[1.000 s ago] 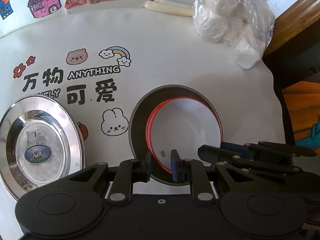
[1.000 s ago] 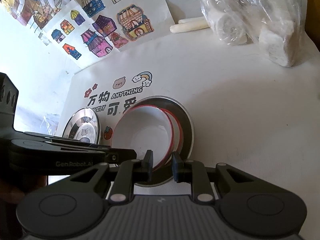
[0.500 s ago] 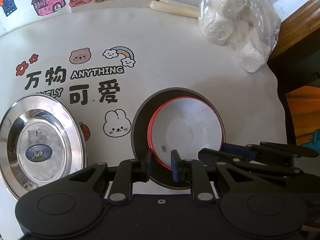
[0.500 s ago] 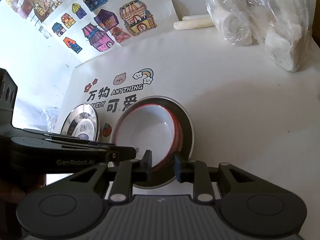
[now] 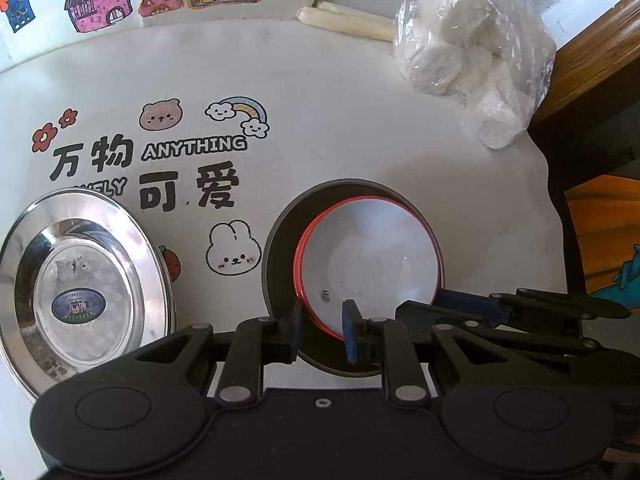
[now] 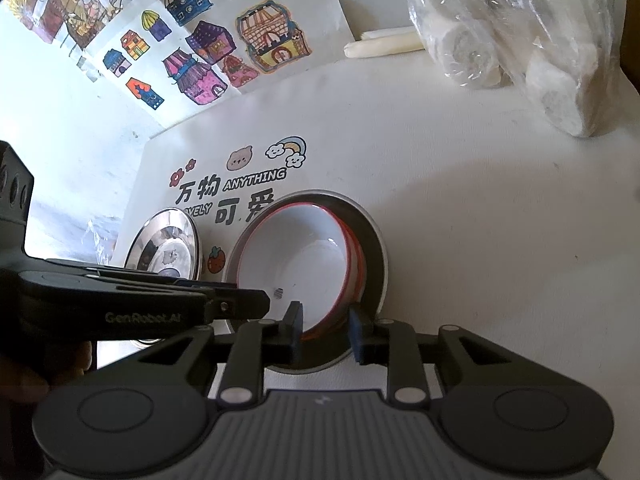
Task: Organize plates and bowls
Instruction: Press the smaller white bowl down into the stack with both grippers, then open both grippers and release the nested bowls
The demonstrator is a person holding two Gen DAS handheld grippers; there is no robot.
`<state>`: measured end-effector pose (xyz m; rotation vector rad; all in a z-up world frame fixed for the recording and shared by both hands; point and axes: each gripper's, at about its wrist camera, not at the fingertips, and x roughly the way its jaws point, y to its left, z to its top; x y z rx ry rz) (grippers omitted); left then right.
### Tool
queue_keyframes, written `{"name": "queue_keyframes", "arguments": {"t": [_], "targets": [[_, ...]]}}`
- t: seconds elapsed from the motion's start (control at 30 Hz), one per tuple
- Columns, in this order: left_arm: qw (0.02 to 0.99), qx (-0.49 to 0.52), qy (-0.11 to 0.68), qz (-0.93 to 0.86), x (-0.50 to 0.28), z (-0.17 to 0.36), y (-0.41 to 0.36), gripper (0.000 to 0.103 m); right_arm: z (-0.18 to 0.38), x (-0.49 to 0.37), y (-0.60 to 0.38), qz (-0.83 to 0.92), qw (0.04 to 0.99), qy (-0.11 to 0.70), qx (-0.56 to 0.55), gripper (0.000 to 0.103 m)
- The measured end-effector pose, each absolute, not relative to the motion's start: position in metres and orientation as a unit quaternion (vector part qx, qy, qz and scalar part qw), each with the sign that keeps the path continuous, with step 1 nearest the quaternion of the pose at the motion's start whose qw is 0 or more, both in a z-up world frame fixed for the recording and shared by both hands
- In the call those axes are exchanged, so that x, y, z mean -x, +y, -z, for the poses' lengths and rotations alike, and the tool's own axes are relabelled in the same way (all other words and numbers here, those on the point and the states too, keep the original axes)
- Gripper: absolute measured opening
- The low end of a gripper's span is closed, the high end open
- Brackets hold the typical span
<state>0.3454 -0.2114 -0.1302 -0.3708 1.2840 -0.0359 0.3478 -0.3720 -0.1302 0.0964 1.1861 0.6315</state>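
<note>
In the left wrist view, your left gripper has its pads set narrowly apart astride the near rim of the red-rimmed white bowl; I cannot tell whether they press on it. That bowl sits nested in a dark grey bowl, with at least one more red rim showing just beneath it, and the steel plate lies well apart to the left on the printed cloth. The step looks like settling or letting go of the white bowl in the stack, so free the rim fully, then lift straight away so a pad does not drag it up. In the right wrist view, your right gripper has just been opening; its pads stand either side of the same bowl's near rim, with visible slack, so it looks released. Back it off along its own line, clear of the left gripper's body crossing just to its left. The bag of white rolls sits far back, no hindrance.
</note>
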Motion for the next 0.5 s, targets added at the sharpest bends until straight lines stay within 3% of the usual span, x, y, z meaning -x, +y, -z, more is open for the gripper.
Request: {"name": "queue_keyframes", "arguments": {"t": [0.23, 0.37, 0.4, 0.5], "targets": [[0.796, 0.188, 0.575, 0.010, -0.336, 0.114, -0.202, 0.049, 0.122, -0.342, -0.380, -0.288, 0.792, 0.536, -0.047, 0.037], [0.807, 0.176, 0.564, -0.011, -0.331, 0.108, -0.195, 0.073, 0.118, -0.341, -0.388, -0.282, 0.798, 0.530, -0.051, 0.043], [0.808, 0.172, 0.563, -0.017, -0.330, 0.108, -0.193, 0.080, 0.118, -0.341, -0.390, -0.279, 0.800, 0.529, -0.052, 0.050], [0.808, 0.154, 0.568, -0.037, -0.329, 0.111, -0.190, 0.084, 0.116, -0.340, -0.396, -0.270, 0.803, 0.528, -0.056, 0.074]]}}
